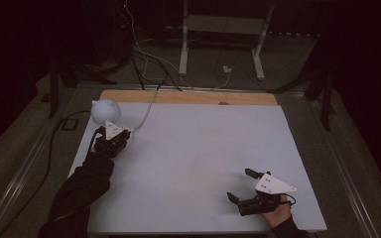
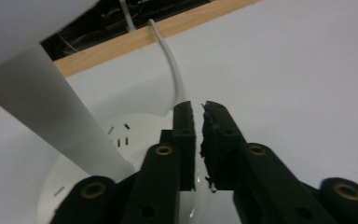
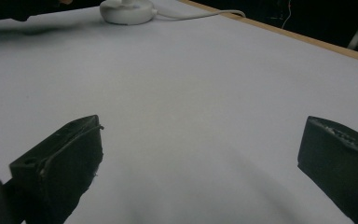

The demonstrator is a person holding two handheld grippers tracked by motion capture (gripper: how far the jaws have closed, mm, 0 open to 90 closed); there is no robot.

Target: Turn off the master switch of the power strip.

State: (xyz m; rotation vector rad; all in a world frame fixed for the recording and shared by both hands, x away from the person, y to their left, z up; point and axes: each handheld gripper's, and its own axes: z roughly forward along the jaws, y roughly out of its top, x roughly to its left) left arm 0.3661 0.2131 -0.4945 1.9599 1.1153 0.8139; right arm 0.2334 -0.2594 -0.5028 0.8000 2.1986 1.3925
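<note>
At ten o'clock on the white table (image 1: pixel 193 148), my left gripper (image 2: pixel 196 140) hovers over a white lamp (image 1: pixel 105 112), jaws nearly touching and holding nothing. At five o'clock, my right gripper (image 1: pixel 242 185) gapes wide, empty.

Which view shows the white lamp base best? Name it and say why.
Left gripper view: the round lamp base sits close, under the shut left tool, slots and cord visible. Right gripper view shows it small and far. High view hides it behind the left tool.
</note>
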